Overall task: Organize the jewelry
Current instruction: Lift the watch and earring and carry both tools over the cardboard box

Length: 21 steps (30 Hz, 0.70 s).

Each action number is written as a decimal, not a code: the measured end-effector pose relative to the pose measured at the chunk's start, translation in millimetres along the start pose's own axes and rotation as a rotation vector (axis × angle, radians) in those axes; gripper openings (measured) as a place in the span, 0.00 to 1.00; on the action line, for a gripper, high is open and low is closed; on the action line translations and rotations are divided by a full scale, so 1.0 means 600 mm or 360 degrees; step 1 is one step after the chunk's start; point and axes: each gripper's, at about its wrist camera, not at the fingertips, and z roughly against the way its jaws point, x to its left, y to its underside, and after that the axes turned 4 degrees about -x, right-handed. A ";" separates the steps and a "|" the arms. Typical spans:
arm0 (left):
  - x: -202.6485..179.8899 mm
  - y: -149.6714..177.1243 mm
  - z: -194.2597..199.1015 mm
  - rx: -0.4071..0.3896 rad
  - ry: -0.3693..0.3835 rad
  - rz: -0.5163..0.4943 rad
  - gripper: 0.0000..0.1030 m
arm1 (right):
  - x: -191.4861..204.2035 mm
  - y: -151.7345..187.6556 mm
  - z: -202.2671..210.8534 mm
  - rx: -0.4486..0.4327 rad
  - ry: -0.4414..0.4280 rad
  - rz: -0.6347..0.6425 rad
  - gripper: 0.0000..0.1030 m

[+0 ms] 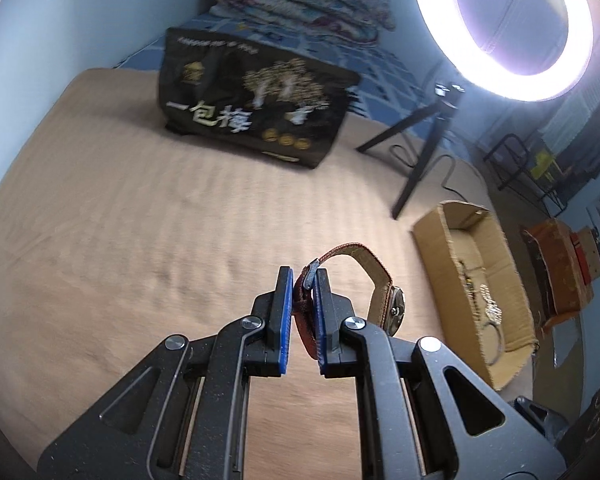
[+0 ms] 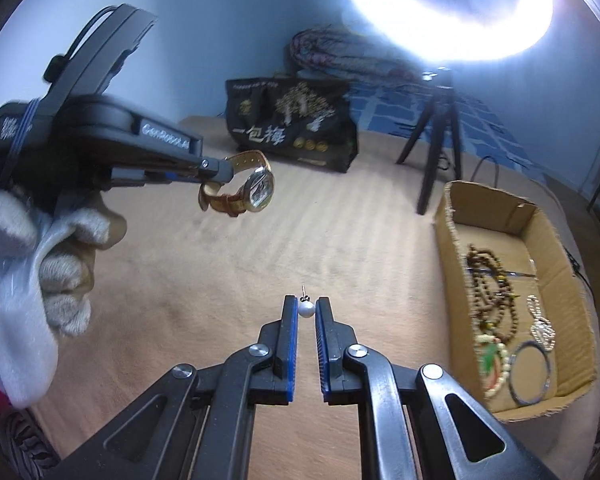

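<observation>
Leather-strapped round watch (image 1: 380, 280) pinched in left gripper (image 1: 303, 280); right gripper (image 2: 306, 310) clamps a smooth pearl earring (image 2: 306, 309).

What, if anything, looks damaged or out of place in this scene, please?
The cardboard box holding the jewelry has ragged, frayed upper edges, as if its flaps were torn off. Otherwise nothing stands out: the watch hangs from the left gripper, and the pearl earring sits between the right gripper fingers.

Glossy pearl earring (image 2: 305, 310), leather-strapped metal watch (image 2: 256, 188), rough cardboard box (image 2: 448, 216)
</observation>
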 end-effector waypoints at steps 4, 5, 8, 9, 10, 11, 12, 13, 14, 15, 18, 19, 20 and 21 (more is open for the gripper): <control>-0.039 0.004 0.009 -0.0009 0.0051 -0.0040 0.08 | -0.029 -0.005 0.024 -0.0041 0.0035 -0.0042 0.06; -0.045 0.005 0.010 -0.0011 0.0059 -0.0049 0.08 | -0.035 -0.007 0.028 -0.0049 0.0043 -0.0054 0.06; -0.071 0.013 0.012 -0.0006 0.0088 -0.0084 0.08 | -0.062 -0.009 0.044 -0.0073 0.0072 -0.0104 0.06; -0.077 0.015 0.012 0.0000 0.0093 -0.0085 0.08 | -0.068 -0.010 0.048 -0.0079 0.0081 -0.0114 0.06; -0.086 0.017 0.012 0.0005 0.0102 -0.0094 0.08 | -0.076 -0.011 0.052 -0.0084 0.0093 -0.0123 0.06; -0.091 0.019 0.011 0.0007 0.0109 -0.0100 0.08 | -0.085 -0.013 0.054 -0.0089 0.0105 -0.0132 0.06; -0.096 0.020 0.011 0.0008 0.0114 -0.0105 0.08 | -0.094 -0.014 0.057 -0.0094 0.0119 -0.0142 0.06; -0.104 0.022 0.011 0.0010 0.0126 -0.0113 0.08 | -0.103 -0.014 0.061 -0.0100 0.0134 -0.0154 0.06; -0.110 0.024 0.013 0.0011 0.0137 -0.0118 0.08 | -0.113 -0.015 0.065 -0.0106 0.0145 -0.0170 0.06; -0.115 0.024 0.013 0.0012 0.0145 -0.0121 0.08 | -0.119 -0.014 0.068 -0.0111 0.0153 -0.0182 0.06; -0.135 0.029 0.013 0.0015 0.0175 -0.0135 0.08 | -0.146 -0.016 0.078 -0.0128 0.0188 -0.0216 0.06; -0.142 0.031 0.013 0.0018 0.0184 -0.0142 0.08 | -0.154 -0.017 0.080 -0.0133 0.0197 -0.0227 0.06; -0.148 0.033 0.012 0.0021 0.0192 -0.0147 0.08 | -0.164 -0.018 0.082 -0.0139 0.0208 -0.0242 0.06; -0.155 0.036 0.011 0.0025 0.0202 -0.0154 0.08 | -0.172 -0.019 0.085 -0.0145 0.0218 -0.0253 0.06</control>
